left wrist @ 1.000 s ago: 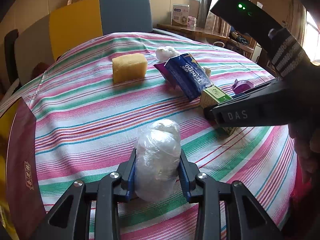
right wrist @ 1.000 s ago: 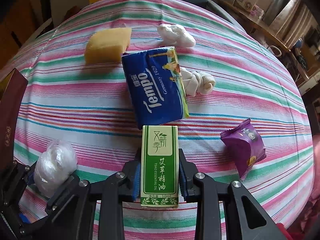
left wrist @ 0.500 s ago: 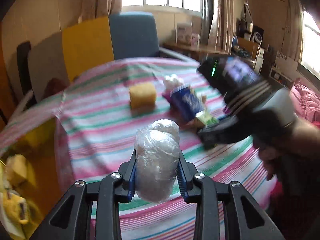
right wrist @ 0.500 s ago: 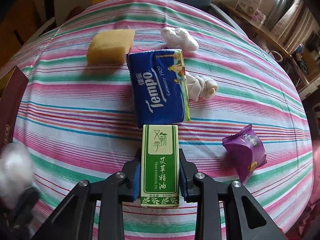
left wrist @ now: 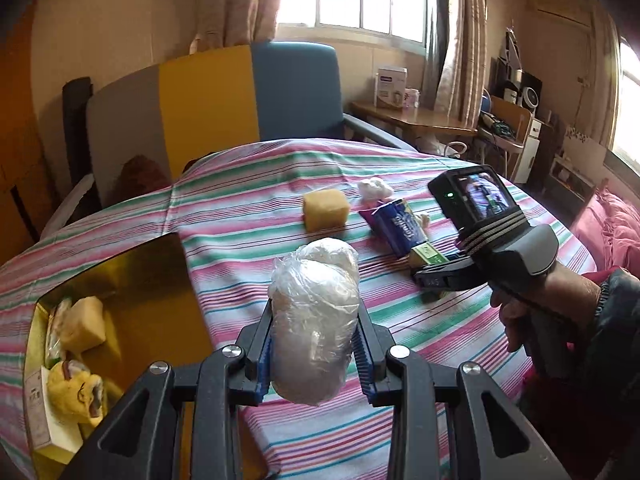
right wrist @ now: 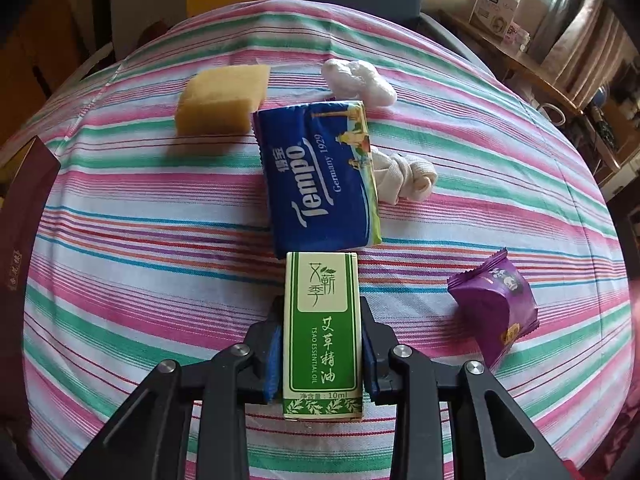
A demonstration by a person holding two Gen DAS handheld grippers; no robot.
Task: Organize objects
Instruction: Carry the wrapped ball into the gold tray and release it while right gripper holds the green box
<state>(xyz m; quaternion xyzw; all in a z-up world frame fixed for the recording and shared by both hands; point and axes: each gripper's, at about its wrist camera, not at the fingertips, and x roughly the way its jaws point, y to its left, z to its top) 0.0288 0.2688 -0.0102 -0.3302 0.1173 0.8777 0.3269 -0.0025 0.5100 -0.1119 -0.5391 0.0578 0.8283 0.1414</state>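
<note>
On your striped bench (right wrist: 120,208), item by item:

1. L tongs (left wrist: 314,344): clenched on a plastic-wrapped white bundle (left wrist: 314,316), held upright above the cloth, just right of the box.
2. R tongs (right wrist: 320,344): clenched on a green oil carton (right wrist: 322,332), label up; its far end is just short of the tissue pack. Your right hand (left wrist: 532,312) grips the handle.
3. Open box (left wrist: 120,320), gold inside, at your left edge; holds a pale block, a yellow soft toy (left wrist: 76,394) & a white card.
4. Blue tissue pack (right wrist: 320,176), mid-bench.
5. Yellow sponge (right wrist: 222,100), far left of the pack, corner just beside it.
6. White wad (right wrist: 358,80), beyond the pack.
7. Knotted white cloth (right wrist: 408,178), touching the pack's right side.
8. Purple snack packet (right wrist: 494,306), right of the carton, apart from the rest.
</note>
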